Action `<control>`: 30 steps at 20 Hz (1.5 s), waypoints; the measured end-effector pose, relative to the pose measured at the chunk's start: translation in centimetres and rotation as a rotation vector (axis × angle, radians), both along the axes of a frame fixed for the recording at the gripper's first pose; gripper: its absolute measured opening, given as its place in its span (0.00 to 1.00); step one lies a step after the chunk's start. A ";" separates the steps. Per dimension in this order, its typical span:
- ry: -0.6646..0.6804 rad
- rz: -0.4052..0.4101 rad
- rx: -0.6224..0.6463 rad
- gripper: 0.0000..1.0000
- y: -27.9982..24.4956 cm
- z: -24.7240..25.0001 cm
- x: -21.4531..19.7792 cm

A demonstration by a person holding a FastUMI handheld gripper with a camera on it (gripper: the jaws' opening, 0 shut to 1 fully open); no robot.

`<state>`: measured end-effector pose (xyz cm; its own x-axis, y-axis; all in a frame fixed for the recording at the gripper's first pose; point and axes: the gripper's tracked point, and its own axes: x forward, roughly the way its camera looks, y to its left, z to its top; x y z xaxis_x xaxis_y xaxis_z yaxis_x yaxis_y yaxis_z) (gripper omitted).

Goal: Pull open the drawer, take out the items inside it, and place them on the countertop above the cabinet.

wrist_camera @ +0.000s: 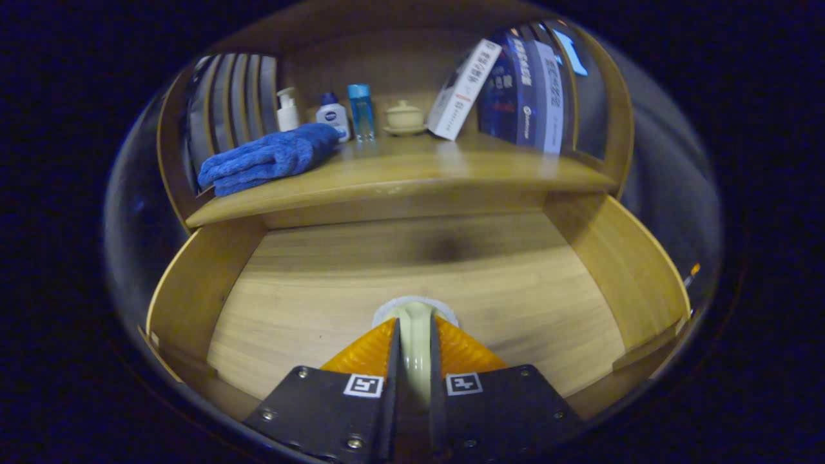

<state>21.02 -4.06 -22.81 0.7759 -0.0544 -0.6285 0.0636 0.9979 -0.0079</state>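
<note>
Pale round dish (416, 335) standing on its edge over the open drawer (412, 283), thin side pointing ahead, tongs (414, 351) clamped on both its faces, blue towel (271, 158), bottles and boxes on the tabletop (412, 171) beyond

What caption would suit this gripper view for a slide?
Tongs shut on a pale round item over the open drawer; blue towel lies on the countertop.

A deep blue towel (267, 158) is seen on the honey-brown wood-grained worktop (412, 171); a pale cream plate (416, 322) is held over the lighter-grained drawer (361, 270).
</note>
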 end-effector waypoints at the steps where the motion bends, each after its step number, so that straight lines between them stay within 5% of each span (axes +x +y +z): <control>1: -0.010 0.010 0.004 0.16 0.1 0.3 -0.2; 11: -0.065 0.051 0.044 0.16 0.7 1.0 0.2; 16: -0.071 0.150 0.043 0.16 3.1 2.6 0.2; 30: -0.544 0.079 0.007 0.16 3.9 21.4 7.8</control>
